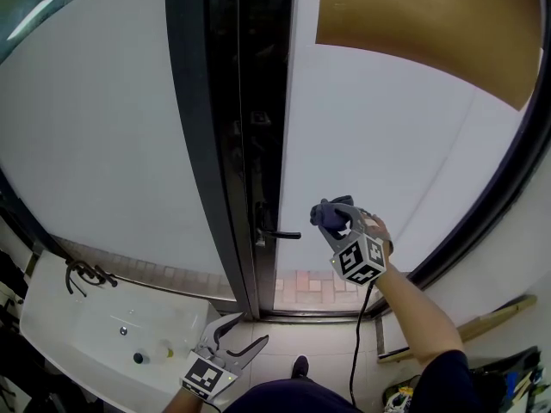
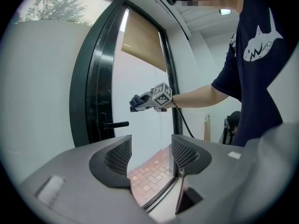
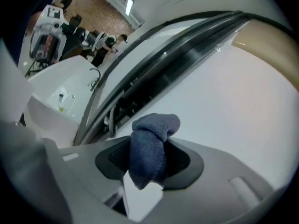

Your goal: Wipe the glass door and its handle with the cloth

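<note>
Your right gripper (image 1: 331,220) is clamping the blue cloth (image 3: 152,146), holding it close to the glass door (image 1: 379,136), right of the handle (image 1: 281,235). Your left gripper (image 1: 249,329) is hanging low, jaws apart and empty.

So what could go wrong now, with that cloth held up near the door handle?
The cloth is a small bunched wad in the right tool, so it might slip out, or the tool's hard tips might scrape the glass door. The handle juts out just beside it; a sideways wipe could knock against it.
</note>
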The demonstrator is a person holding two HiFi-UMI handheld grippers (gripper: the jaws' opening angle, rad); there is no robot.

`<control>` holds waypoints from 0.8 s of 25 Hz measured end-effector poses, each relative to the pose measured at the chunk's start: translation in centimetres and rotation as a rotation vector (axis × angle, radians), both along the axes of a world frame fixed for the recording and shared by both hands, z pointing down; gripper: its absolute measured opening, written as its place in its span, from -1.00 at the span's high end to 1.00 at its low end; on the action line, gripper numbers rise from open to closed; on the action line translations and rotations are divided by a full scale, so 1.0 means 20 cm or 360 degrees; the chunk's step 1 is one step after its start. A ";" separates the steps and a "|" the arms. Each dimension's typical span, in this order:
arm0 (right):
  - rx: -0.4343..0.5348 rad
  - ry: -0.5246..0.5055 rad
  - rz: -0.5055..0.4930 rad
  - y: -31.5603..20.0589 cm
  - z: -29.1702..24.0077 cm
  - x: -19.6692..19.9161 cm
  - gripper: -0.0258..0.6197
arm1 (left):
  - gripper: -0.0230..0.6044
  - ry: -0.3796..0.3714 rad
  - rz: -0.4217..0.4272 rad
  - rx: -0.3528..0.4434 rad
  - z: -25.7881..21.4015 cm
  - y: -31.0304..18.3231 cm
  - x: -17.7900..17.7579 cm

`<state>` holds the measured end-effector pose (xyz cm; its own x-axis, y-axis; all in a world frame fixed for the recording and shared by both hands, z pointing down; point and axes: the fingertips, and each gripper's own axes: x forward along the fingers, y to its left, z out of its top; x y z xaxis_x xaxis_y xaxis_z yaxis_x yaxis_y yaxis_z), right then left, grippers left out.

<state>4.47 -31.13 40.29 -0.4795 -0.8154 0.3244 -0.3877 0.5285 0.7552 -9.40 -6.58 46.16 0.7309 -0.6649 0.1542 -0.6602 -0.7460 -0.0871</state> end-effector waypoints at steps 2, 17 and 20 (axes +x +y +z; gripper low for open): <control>-0.0105 -0.0131 -0.0122 0.04 -0.03 -0.23 0.38 | 0.09 -0.0001 -0.0006 0.0002 0.00 0.01 0.00; -0.0840 -0.0350 -0.0202 -0.06 0.31 -0.80 0.38 | 0.09 0.0025 -0.0149 -0.0045 0.06 0.03 -0.11; -0.0931 -0.0320 -0.0211 -0.05 0.32 -0.75 0.38 | 0.09 0.0044 -0.0159 -0.0041 0.03 0.02 -0.11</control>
<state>-10.63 -32.14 46.73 -0.6624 -0.4598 0.5914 -0.3947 0.8852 0.2462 -11.58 -6.14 46.73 0.6655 -0.7306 0.1527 -0.7332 -0.6782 -0.0496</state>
